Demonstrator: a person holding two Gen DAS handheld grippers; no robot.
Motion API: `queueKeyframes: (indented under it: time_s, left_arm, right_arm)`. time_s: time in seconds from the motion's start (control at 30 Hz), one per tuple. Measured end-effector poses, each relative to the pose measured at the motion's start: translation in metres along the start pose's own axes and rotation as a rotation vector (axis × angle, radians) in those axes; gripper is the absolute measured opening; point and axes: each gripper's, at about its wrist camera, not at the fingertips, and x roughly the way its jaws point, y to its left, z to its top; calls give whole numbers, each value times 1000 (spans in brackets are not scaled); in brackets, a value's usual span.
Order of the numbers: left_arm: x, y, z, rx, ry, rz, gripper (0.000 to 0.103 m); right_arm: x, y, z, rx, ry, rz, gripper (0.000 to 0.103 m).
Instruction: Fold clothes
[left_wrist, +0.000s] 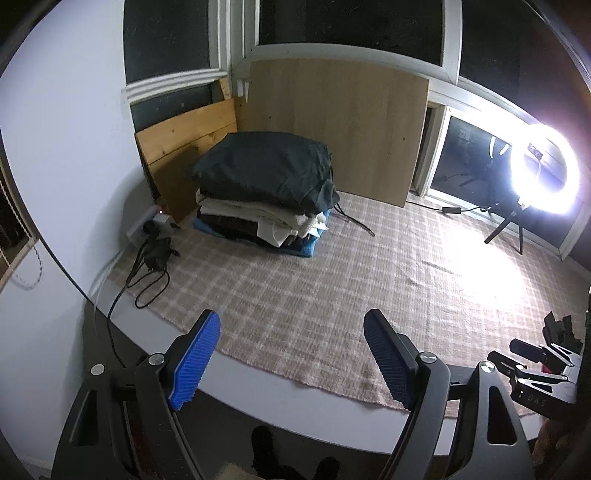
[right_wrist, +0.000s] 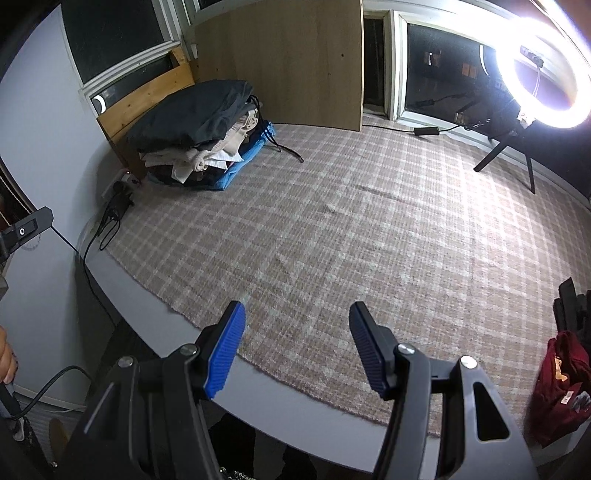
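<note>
**Operator:** Hovering both grippers over the near edge of the plaid mat (right_wrist: 332, 229), nothing in either. The left gripper (left_wrist: 291, 354) stands wide and empty; the right gripper (right_wrist: 297, 347) is open somewhat narrower, also empty.

**Partner:** So which step are you on?

**Operator:** Between garments, I judge. The folded stack (left_wrist: 264, 192) sits at the mat's far left corner against the wooden boards (left_wrist: 332, 125), dark piece on top, blue at the bottom. Its long side seems to run along the back boards, loose edges facing right.

**Partner:** Next?

**Operator:** Probably fetching the maroon garment (right_wrist: 561, 391), bunched at my right, just off the mat. It's crumpled, so I can't tell its long axis. I'd swing right and pinch an edge.
</note>
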Motion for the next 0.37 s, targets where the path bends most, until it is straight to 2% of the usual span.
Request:
queueKeyframes:
  time_s: [0.27, 0.37]
  left_arm:
    - [8, 6, 1, -11, 20, 3, 79]
    - [4, 7, 0, -1, -26, 8, 79]
  right_arm:
    - [3, 1, 1, 5, 3, 1, 58]
    - [4, 1, 1, 2, 6, -1, 58]
